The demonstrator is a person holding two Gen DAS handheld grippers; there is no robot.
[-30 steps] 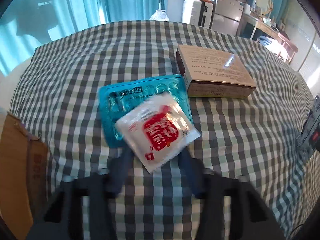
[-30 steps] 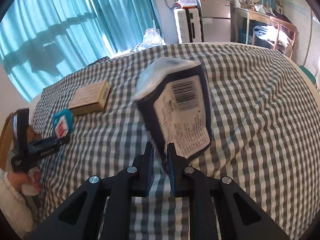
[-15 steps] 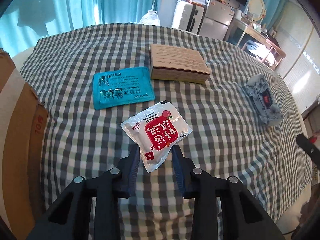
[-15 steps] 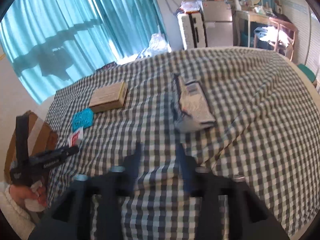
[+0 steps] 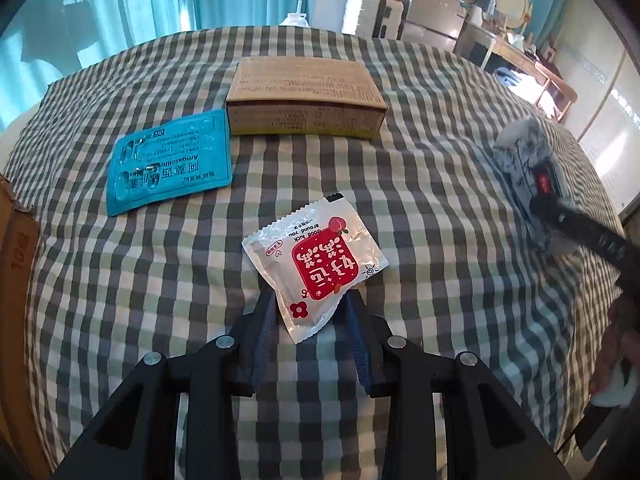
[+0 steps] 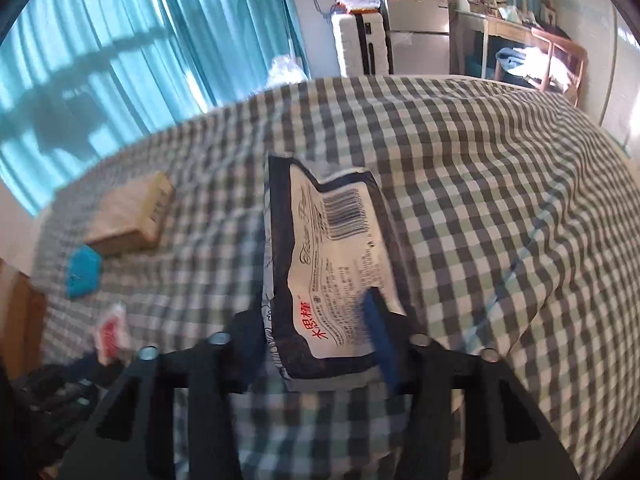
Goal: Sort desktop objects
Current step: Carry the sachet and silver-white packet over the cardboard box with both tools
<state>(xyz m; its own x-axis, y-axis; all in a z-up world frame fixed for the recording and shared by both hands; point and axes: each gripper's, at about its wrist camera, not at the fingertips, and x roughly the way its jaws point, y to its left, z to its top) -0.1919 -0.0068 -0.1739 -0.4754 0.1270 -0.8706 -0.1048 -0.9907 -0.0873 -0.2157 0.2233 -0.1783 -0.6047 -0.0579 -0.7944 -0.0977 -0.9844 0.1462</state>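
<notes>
Straddling snack sachet [image 5: 318, 258], left hand-held gripper [image 5: 310, 300] open, right hand-held gripper [image 6: 320, 320] spread around tissue pack [image 6: 326, 264], beside box [image 5: 304, 96].

Right fingers [image 6: 374, 330] back astride tissue pack [image 6: 332, 264].

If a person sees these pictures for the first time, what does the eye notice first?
First comes the white sachet with the red label, lying on the checked cloth between the open fingers of the left tool. Next is the tissue pack with a barcode, between the fingers of the right tool. Behind the sachet lie a blue medicine packet and a brown box.
</notes>
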